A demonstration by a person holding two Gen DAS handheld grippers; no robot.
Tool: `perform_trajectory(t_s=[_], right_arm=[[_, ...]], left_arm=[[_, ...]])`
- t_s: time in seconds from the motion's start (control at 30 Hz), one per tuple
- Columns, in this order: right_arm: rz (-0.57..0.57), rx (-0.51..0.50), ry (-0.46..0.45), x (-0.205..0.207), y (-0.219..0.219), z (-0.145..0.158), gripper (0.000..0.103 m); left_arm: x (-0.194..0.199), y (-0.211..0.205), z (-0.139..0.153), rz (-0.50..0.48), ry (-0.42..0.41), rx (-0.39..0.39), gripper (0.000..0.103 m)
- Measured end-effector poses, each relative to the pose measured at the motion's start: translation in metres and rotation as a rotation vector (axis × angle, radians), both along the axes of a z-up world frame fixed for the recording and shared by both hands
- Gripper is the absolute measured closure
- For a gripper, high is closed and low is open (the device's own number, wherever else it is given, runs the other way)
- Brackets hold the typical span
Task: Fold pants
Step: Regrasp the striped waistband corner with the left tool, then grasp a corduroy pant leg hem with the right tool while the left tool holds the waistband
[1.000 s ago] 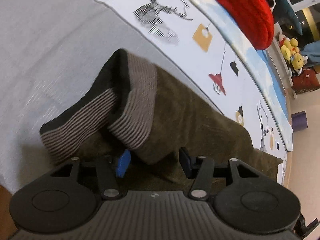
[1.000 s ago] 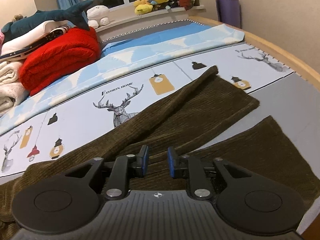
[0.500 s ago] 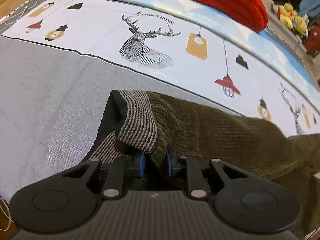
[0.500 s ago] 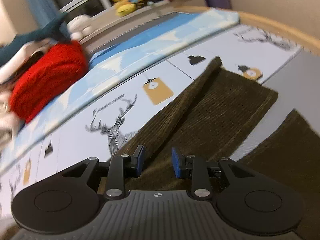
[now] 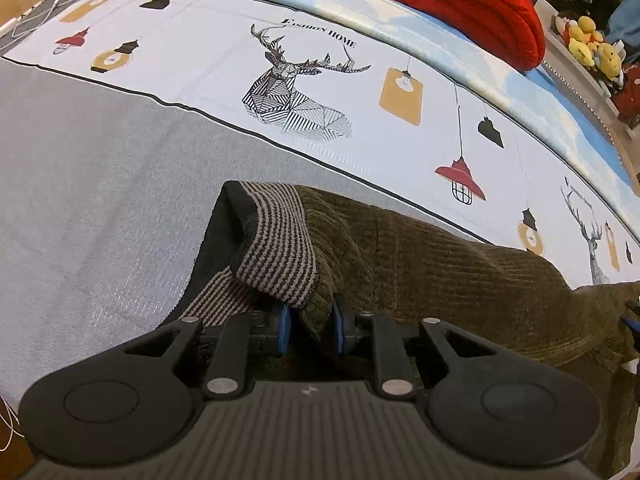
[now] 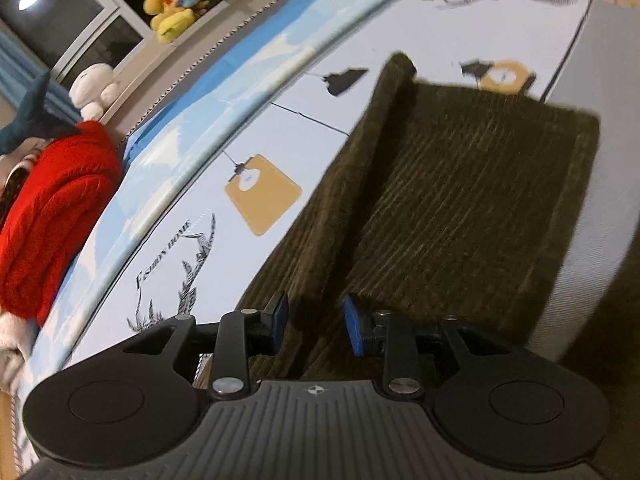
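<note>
Corduroy pants (image 5: 460, 276) lie on the bed (image 5: 100, 184); our left hand-held gripper (image 5: 310, 326) pinches the waistband (image 5: 280, 248) for folding; right hand-held gripper (image 6: 316, 326) gapes around a leg fold.

The bedsheet (image 5: 224, 80) carries the printed words "Fashion HOME" (image 5: 319, 32) in small black capitals, just above the antlers of a line-drawn deer head (image 5: 296, 92). In the right wrist view the same lettering (image 6: 164, 254) runs slantwise beside another deer drawing.

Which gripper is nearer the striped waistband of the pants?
Left. The left gripper is shut on the pants right beside the striped waistband. The right gripper is open over a pant leg; no waistband shows in its view.
</note>
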State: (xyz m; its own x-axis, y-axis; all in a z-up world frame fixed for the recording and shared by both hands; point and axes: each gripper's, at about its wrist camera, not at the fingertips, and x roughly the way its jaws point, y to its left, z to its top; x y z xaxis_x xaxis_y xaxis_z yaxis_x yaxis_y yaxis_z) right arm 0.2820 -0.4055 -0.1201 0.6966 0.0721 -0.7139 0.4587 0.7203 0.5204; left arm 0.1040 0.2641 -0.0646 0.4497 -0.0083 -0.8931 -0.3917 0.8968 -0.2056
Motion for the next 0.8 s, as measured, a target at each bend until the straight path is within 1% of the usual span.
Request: perform_trajectory(t_s=[0.07,0.1,0.13,0.17,0.23,0.3,0.4,0.43,0.53,0.6,0.67,0.73,0.8], right_arm=[[-0.011,0.025,-0.019,0.002,-0.004,-0.006,0.07],[-0.017,0.029,-0.03,0.002,-0.005,-0.006,0.072],[-0.021,0.032,-0.045,0.002,-0.006,-0.005,0.083],[-0.02,0.033,-0.058,0.002,-0.006,-0.004,0.096],[-0.021,0.016,-0.086,0.0,-0.005,0.004,0.1],[-0.031,0.016,-0.124,-0.007,-0.006,0.017,0.1],[-0.056,0.016,-0.154,-0.028,-0.006,0.045,0.1],[-0.057,0.007,-0.171,-0.04,-0.006,0.058,0.101],[-0.064,-0.036,-0.181,-0.081,-0.006,0.088,0.101],[-0.087,-0.048,-0.195,-0.122,-0.008,0.106,0.101],[-0.09,-0.073,-0.199,-0.163,-0.008,0.118,0.101],[-0.096,-0.07,-0.179,-0.202,-0.011,0.12,0.101],[-0.1,-0.044,-0.122,-0.235,-0.017,0.112,0.101]], left_arm=[[0.0,0.0,0.001,0.004,-0.009,-0.001,0.08],[-0.001,0.001,0.002,0.008,-0.015,-0.002,0.08],[-0.001,0.0,0.003,0.012,-0.02,-0.003,0.08],[-0.001,0.0,0.004,0.016,-0.026,-0.004,0.08],[-0.002,0.001,0.007,0.024,-0.043,-0.007,0.08],[-0.004,0.001,0.011,0.031,-0.065,-0.006,0.081],[-0.009,0.003,0.018,0.041,-0.103,0.0,0.083],[-0.012,0.005,0.021,0.045,-0.119,-0.003,0.084],[-0.024,0.013,0.031,0.071,-0.175,-0.014,0.086],[-0.034,0.016,0.036,0.081,-0.202,-0.013,0.087],[-0.044,0.018,0.04,0.076,-0.212,0.0,0.087],[-0.055,0.019,0.043,0.057,-0.217,0.027,0.088],[-0.064,0.022,0.044,0.048,-0.208,0.045,0.088]])
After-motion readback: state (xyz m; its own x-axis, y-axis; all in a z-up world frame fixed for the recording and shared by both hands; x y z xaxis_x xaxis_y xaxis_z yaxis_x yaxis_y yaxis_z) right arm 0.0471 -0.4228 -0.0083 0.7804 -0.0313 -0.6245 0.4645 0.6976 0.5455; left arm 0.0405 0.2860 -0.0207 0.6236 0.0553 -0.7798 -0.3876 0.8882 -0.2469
